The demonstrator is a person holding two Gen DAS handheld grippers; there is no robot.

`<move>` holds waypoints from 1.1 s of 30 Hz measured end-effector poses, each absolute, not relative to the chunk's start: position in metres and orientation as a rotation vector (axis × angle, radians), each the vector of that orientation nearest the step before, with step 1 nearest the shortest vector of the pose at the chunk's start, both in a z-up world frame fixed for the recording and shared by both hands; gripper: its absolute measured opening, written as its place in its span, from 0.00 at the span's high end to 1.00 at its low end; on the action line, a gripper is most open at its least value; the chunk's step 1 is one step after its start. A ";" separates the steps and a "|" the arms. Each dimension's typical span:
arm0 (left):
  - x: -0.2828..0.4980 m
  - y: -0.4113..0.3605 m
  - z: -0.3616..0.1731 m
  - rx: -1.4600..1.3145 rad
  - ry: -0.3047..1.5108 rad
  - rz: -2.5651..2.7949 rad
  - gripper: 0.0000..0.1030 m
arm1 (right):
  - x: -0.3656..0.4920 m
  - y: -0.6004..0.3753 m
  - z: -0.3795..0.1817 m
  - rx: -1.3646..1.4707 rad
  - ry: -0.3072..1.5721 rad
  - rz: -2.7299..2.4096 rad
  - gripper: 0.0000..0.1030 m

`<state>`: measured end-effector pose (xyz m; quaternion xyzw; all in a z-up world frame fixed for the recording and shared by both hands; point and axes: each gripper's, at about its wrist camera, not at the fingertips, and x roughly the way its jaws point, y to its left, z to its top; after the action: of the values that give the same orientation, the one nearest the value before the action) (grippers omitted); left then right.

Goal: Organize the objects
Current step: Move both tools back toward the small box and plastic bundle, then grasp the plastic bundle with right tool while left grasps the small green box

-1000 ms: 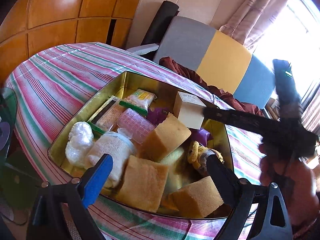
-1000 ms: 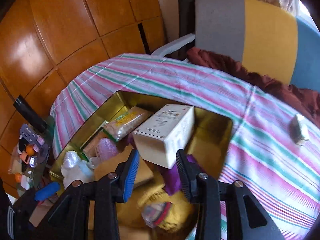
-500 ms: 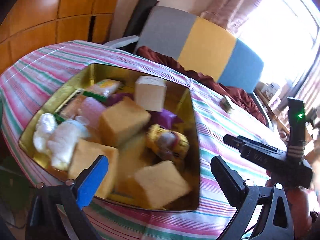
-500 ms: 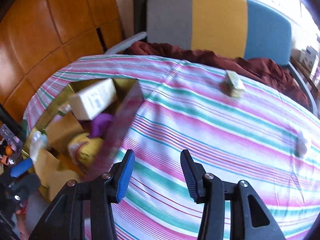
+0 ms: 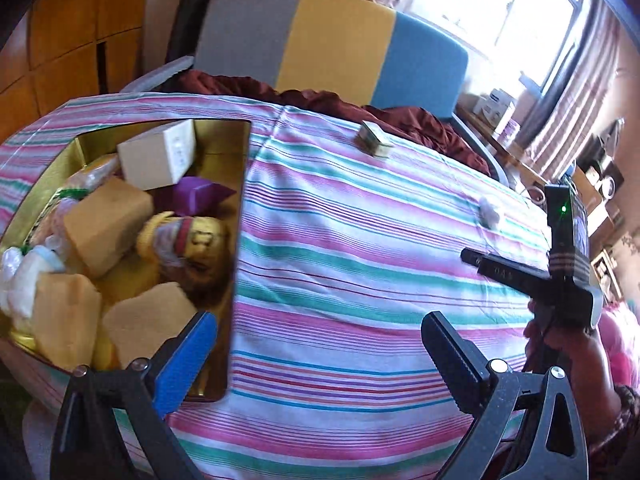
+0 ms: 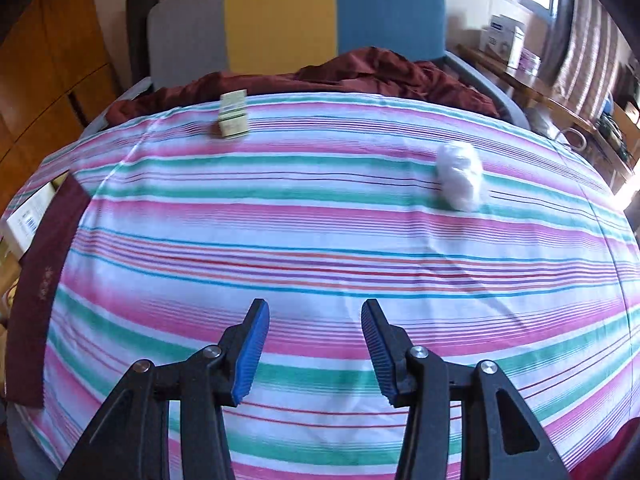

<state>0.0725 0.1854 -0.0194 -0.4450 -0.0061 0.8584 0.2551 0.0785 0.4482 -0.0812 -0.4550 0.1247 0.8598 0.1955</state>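
Striped tablecloth [image 6: 320,240], mostly bare. Right gripper [image 6: 316,344] parted, empty; left gripper [image 5: 320,356] spread wide, empty. Between pickups, probably. Next: reaching for white wad [image 6: 459,180] ahead-right of fingers, or small box [image 6: 233,114] ahead-left, then gold tin [image 5: 238,216].

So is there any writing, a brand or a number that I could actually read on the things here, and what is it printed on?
None reads clearly.
White carton in the gold tin: small print, too blurred.
Small green box on the striped cloth: print too small.
Right gripper's black bar, seen from the left wrist: pale marks, illegible.
Dark red strip at the cloth's edge: faint emblem, unreadable.
Box by the window: blue label, blurred.
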 end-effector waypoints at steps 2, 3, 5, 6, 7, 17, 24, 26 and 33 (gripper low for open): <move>0.077 0.195 -0.020 -1.205 0.027 2.335 0.00 | 0.083 0.470 -0.081 -1.219 0.345 2.358 0.53; 0.079 0.200 -0.021 -1.196 0.047 2.333 0.00 | 0.084 0.481 -0.079 -1.188 0.345 2.340 0.53; 0.079 0.205 -0.022 -1.214 0.061 2.307 0.00 | 0.085 0.503 -0.073 -1.119 0.367 2.317 0.53; 0.079 0.207 -0.023 -1.219 0.059 2.305 0.00 | 0.085 0.516 -0.070 -1.078 0.381 2.312 0.52; 0.080 0.209 -0.023 -1.215 0.056 2.308 0.00 | 0.082 0.527 -0.067 -1.049 0.392 2.311 0.47; 0.080 0.232 -0.028 -1.201 0.154 2.293 0.00 | 0.047 0.589 -0.078 -0.972 0.469 2.316 0.44; 0.063 0.258 -0.031 -1.211 0.178 2.279 0.00 | 0.040 0.599 -0.100 -0.996 0.566 2.323 0.58; 0.055 0.268 -0.030 -1.201 0.185 2.288 0.00 | 0.044 0.602 -0.100 -0.978 0.589 2.329 0.63; 0.022 0.312 -0.025 -1.151 0.229 2.319 0.00 | 0.046 0.599 -0.101 -0.962 0.589 2.353 0.63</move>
<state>0.0218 0.3124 -0.0252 -0.4267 0.0850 0.8596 0.2682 0.0460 0.5986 -0.1009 -0.3556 0.2179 0.8700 0.2631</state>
